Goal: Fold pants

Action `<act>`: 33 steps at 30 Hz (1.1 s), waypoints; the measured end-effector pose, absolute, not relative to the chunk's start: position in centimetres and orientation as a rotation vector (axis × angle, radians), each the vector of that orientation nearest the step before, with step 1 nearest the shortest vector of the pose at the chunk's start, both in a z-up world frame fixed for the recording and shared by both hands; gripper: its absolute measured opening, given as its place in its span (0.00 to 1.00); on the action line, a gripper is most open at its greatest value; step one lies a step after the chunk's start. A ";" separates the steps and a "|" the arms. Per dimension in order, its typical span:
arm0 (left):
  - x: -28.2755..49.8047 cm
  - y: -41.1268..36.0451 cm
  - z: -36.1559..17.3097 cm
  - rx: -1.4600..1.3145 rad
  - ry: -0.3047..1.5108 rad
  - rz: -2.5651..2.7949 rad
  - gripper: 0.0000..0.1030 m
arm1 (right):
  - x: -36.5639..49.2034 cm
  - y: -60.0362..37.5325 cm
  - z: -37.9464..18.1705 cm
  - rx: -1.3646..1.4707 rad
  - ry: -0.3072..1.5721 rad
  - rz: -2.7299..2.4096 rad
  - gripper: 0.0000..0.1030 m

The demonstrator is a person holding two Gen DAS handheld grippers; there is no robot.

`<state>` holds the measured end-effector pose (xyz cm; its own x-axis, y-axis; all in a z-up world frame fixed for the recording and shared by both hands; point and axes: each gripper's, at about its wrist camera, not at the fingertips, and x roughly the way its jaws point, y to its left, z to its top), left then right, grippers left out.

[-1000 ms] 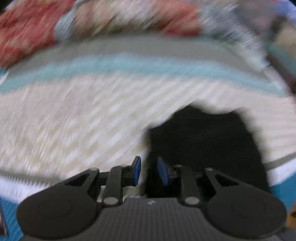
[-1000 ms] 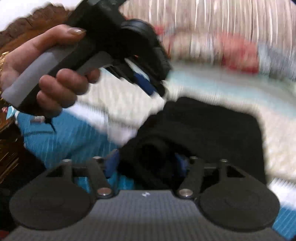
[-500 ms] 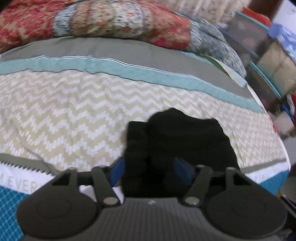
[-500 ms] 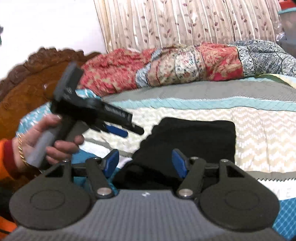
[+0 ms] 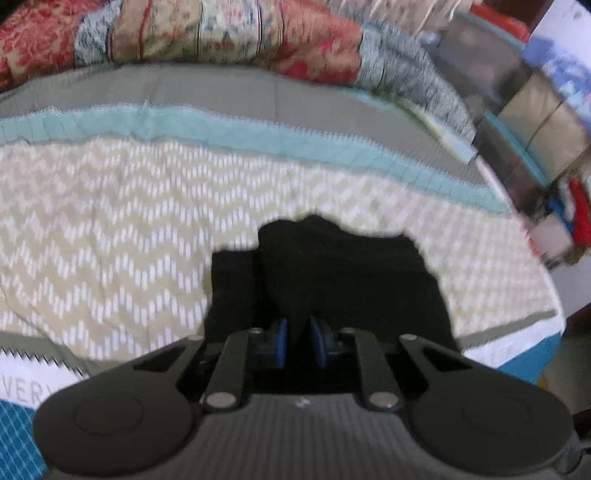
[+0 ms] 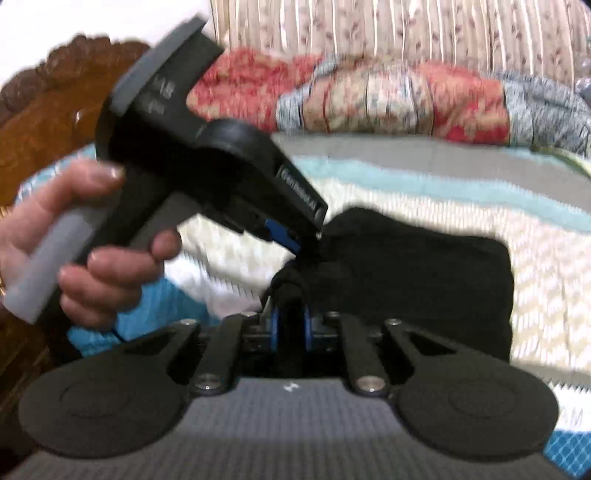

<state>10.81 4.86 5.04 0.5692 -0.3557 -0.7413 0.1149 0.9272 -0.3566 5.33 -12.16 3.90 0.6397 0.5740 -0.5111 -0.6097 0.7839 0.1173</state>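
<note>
The black pants lie folded into a small bundle on the zigzag bedspread. My left gripper is shut on the near edge of the pants. In the right wrist view my right gripper is shut on a near fold of the pants. The left gripper also shows there, held in a hand, its blue fingertips on the pants' left edge just above my right gripper.
A rolled patterned quilt lies along the far side of the bed. Storage boxes stand past the bed's right edge. A carved wooden headboard is at the left. A striped curtain hangs behind.
Both grippers were open around the near edge of the pants half a second ago and have closed on it. The left gripper has moved in next to the right one.
</note>
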 end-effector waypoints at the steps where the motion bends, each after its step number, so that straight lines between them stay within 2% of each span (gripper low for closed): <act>1: 11.0 5.3 5.3 -0.299 0.918 -0.273 0.13 | 5.3 -11.6 3.9 -0.074 0.557 0.685 0.15; 3: 11.7 6.0 4.5 -0.319 0.939 -0.236 0.15 | 5.6 -10.1 2.5 -0.106 0.592 0.691 0.19; 4: 12.0 6.0 3.5 -0.311 0.964 -0.209 0.16 | 5.8 -9.3 1.5 -0.128 0.623 0.689 0.24; 5: 12.2 5.8 2.4 -0.281 0.990 -0.181 0.20 | 6.3 -8.4 0.2 -0.160 0.662 0.692 0.36; 6: 12.4 5.5 0.8 -0.243 1.033 -0.167 0.27 | 6.6 -7.9 -1.1 -0.191 0.684 0.681 0.39; 8: 11.8 5.2 -0.4 -0.228 1.051 -0.152 0.33 | 6.6 -7.7 -2.0 -0.204 0.687 0.680 0.43; 11: 10.7 5.1 1.0 -0.198 1.001 -0.159 0.37 | 6.2 -8.8 0.1 -0.139 0.665 0.742 0.66; 20: 6.7 5.5 5.4 -0.187 0.865 -0.186 0.39 | 5.1 -16.7 3.6 0.091 0.549 0.619 0.64; 23: 5.3 4.2 4.8 -0.140 0.863 -0.209 0.39 | 6.5 -18.0 2.7 0.116 0.591 0.539 0.50; 25: 4.9 3.3 3.4 -0.087 0.889 -0.184 0.40 | 7.6 -18.5 1.1 0.162 0.670 0.506 0.46; 28: 4.7 2.9 0.9 -0.046 0.929 -0.144 0.50 | 7.8 -18.3 -1.0 0.184 0.738 0.497 0.46; 30: 4.6 3.0 -0.2 -0.024 0.919 -0.111 0.65 | 6.8 -17.7 -0.7 0.150 0.721 0.499 0.47; 33: 5.0 3.8 -0.3 -0.073 0.936 -0.101 0.67 | 6.0 -17.3 -0.3 0.108 0.711 0.495 0.50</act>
<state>4.99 3.79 -0.34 0.5885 -0.1185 -0.7997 0.0554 0.9928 -0.1063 6.00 -17.29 -0.32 0.6478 0.4704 -0.5993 -0.3985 0.8796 0.2597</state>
